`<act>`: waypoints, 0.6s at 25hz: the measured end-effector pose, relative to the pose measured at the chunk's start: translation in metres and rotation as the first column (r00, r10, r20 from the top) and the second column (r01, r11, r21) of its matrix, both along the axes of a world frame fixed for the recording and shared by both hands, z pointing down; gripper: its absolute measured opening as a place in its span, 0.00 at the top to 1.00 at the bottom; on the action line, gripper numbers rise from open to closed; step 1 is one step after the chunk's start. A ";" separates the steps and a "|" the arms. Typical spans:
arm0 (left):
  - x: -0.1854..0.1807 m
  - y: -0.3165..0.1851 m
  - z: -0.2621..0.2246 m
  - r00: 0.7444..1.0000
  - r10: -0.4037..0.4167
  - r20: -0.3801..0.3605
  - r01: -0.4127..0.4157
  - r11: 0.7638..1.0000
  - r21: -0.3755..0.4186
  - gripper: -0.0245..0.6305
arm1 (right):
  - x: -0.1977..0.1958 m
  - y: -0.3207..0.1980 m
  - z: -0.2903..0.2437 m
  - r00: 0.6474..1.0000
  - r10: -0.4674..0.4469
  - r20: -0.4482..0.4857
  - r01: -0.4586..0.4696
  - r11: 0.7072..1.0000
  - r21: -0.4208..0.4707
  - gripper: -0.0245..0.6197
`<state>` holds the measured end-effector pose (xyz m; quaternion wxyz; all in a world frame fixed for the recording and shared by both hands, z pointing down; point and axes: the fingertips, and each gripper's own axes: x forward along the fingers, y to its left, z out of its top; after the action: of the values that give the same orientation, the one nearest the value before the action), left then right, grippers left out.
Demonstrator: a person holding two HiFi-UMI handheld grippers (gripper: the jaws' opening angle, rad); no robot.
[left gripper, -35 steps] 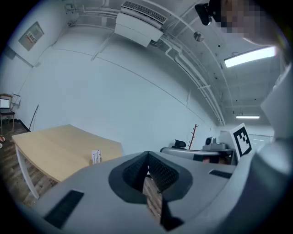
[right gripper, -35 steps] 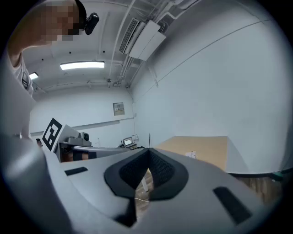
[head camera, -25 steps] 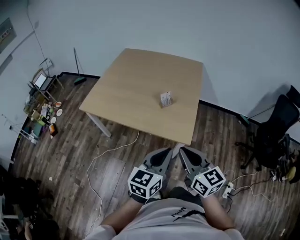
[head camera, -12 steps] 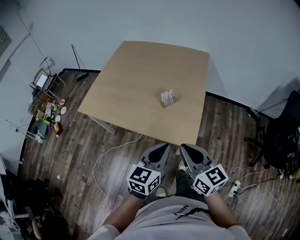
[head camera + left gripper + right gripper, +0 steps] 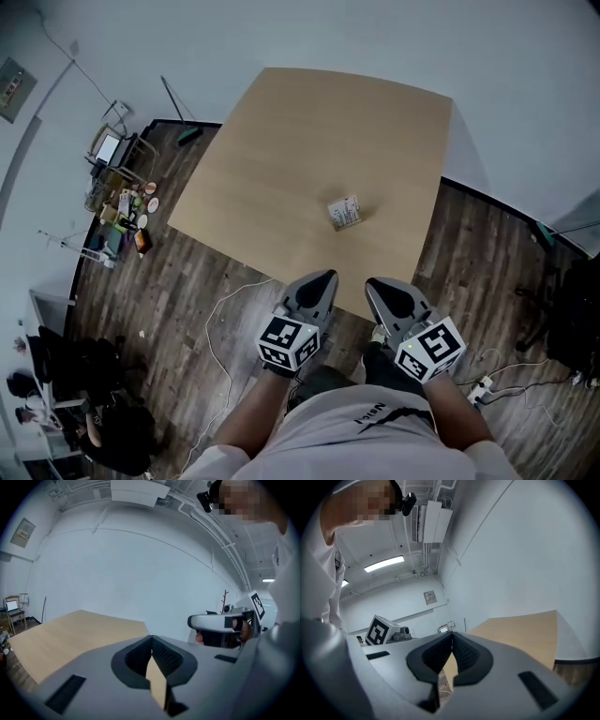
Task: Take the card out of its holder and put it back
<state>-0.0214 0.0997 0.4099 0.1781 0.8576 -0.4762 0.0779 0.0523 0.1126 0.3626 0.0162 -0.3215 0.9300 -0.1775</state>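
Standing in its holder [image 5: 348, 223] on the wooden table [image 5: 281, 159], the card [image 5: 343, 210] is at about twelve o'clock from the left gripper [image 5: 325, 278] and right gripper [image 5: 374, 284], well apart from both, each clenched tip-to-tip on nothing.

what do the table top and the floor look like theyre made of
Table top: probably light wood or a wood-look laminate with a matte finish. It is an even pale tan with only faint grain and no glare.
Floor: dark wood-look planks, possibly laminate or vinyl. Staggered board seams and streaky grain show.
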 end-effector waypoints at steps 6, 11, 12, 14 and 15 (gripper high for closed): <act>-0.020 -0.038 0.026 0.998 -0.058 0.040 0.059 0.998 -0.037 0.94 | -0.007 -0.039 0.026 0.999 -0.041 -0.025 0.040 0.999 -0.021 0.94; -0.036 -0.072 0.056 0.998 -0.052 0.044 0.055 0.996 -0.064 0.94 | -0.015 -0.064 0.046 0.999 -0.030 -0.043 0.027 0.998 -0.058 0.94; -0.040 -0.079 0.063 0.998 -0.047 0.044 0.049 0.996 -0.068 0.94 | -0.017 -0.069 0.048 0.998 -0.027 -0.051 0.024 0.998 -0.061 0.94; -0.048 -0.095 0.081 0.999 -0.025 0.041 0.029 0.996 -0.082 0.94 | -0.022 -0.079 0.052 0.998 -0.018 -0.066 0.014 0.998 -0.067 0.94; -0.052 -0.103 0.091 0.999 -0.009 0.041 0.013 0.996 -0.092 0.94 | -0.024 -0.084 0.054 0.997 -0.012 -0.072 0.007 0.997 -0.071 0.94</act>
<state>-0.0734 -0.0034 0.5010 0.2079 0.8441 -0.4804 0.1163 0.0280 0.0289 0.4163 -0.0298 -0.3236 0.9246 -0.1987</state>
